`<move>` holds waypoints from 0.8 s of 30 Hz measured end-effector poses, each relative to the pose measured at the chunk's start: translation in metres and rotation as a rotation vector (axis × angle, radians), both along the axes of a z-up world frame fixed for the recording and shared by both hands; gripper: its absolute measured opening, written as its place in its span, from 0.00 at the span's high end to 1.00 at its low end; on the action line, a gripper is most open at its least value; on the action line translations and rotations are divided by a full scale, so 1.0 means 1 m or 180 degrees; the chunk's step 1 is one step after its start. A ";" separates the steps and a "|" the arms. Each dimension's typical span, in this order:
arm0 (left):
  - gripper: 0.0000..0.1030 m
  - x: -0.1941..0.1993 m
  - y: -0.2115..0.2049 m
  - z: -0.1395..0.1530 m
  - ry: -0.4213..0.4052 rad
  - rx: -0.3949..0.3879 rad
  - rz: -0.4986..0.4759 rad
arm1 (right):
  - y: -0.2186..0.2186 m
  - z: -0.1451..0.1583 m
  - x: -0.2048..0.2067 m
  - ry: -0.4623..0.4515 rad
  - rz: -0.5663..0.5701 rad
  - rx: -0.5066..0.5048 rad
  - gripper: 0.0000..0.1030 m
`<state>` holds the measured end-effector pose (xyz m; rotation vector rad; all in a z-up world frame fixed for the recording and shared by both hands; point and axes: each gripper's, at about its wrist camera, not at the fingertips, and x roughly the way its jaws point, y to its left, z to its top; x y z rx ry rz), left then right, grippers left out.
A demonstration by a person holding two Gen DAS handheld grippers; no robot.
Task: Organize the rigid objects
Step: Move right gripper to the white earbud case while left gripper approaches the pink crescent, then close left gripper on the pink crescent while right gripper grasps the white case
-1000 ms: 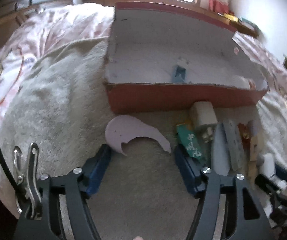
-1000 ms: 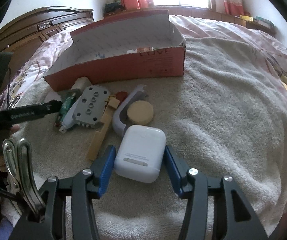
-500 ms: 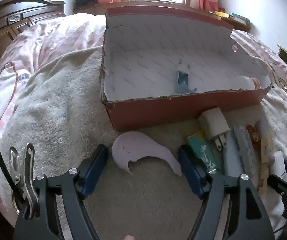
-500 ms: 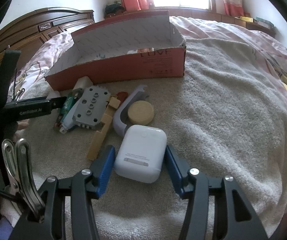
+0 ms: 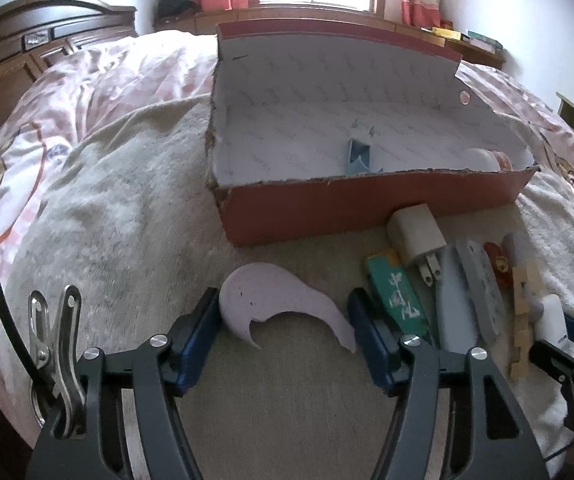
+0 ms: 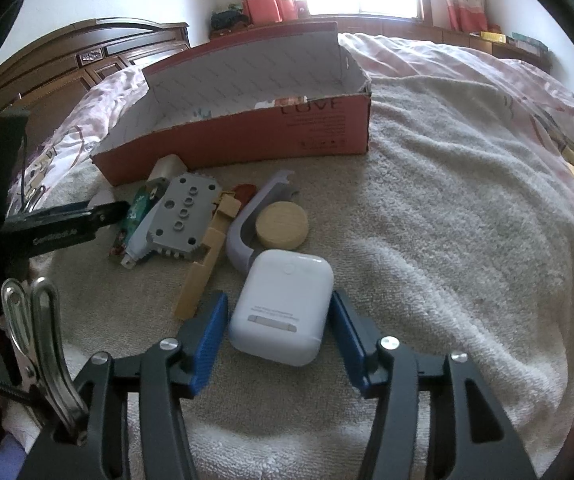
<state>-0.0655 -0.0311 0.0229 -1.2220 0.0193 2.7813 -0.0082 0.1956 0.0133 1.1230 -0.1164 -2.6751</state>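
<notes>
A pale lilac curved piece (image 5: 283,300) lies flat on the grey towel. My left gripper (image 5: 283,298) has it between its jaws, which are closing; the blue pads (image 5: 203,320) stand right at its edges. My right gripper (image 6: 278,304) straddles a white rounded case (image 6: 283,304). Its jaws are opening, with thin gaps between pads and case. Behind stands the red cardboard box (image 5: 367,208), open on top, with a small blue piece (image 5: 357,156) and a white round thing (image 5: 481,158) inside.
A pile lies before the box (image 6: 247,140): white charger plug (image 5: 417,232), green lighter (image 5: 397,296), grey holed plate (image 6: 185,216), wooden strip (image 6: 207,264), wooden disc (image 6: 283,226), grey curved handle (image 6: 243,236). Pink bedding surrounds the towel (image 6: 467,240); a dark headboard (image 6: 87,52) stands at the back left.
The left gripper has come forward so the lilac piece now sits between its jaws, which widened and then narrowed. The right gripper's jaws have spread slightly around the white case.
</notes>
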 end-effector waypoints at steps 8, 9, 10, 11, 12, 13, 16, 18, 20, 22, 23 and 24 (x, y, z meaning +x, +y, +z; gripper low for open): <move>0.36 0.025 -0.011 0.008 -0.0008 0.0202 0.0059 | 0.000 -0.002 0.002 0.0091 0.0026 -0.0101 0.32; 0.36 0.028 -0.012 0.010 0.0003 0.0221 0.0058 | -0.001 -0.002 0.002 0.0089 0.0019 -0.0080 0.32; 0.36 0.030 -0.012 0.011 0.0014 0.0235 0.0052 | -0.001 -0.002 0.001 0.0085 0.0015 -0.0074 0.32; 0.36 0.031 -0.012 0.013 0.0019 0.0241 0.0046 | -0.001 -0.001 0.001 0.0080 0.0008 -0.0065 0.32; 0.36 0.034 -0.011 0.014 0.0031 0.0251 0.0029 | -0.001 -0.001 0.002 0.0079 0.0004 -0.0058 0.32; 0.36 0.036 -0.010 0.016 0.0043 0.0257 0.0016 | -0.001 -0.001 0.002 0.0077 0.0001 -0.0049 0.32; 0.36 0.040 -0.008 0.019 0.0068 0.0284 -0.0027 | -0.003 -0.001 0.005 0.0069 -0.0011 0.0004 0.34; 0.36 0.042 -0.006 0.020 0.0065 0.0313 -0.0058 | -0.001 -0.001 0.006 0.0079 -0.0082 0.0066 0.44; 0.36 0.044 -0.004 0.021 0.0064 0.0325 -0.0082 | 0.003 -0.001 0.006 0.0077 -0.0133 0.0055 0.51; 0.36 0.045 -0.003 0.020 0.0059 0.0329 -0.0096 | 0.005 0.000 0.007 0.0069 -0.0140 0.0010 0.51; 0.36 0.046 -0.003 0.021 0.0055 0.0334 -0.0100 | 0.005 0.000 0.007 0.0071 -0.0142 0.0009 0.52; 0.36 0.047 -0.003 0.021 0.0054 0.0342 -0.0102 | 0.006 0.000 0.008 0.0077 -0.0140 0.0010 0.52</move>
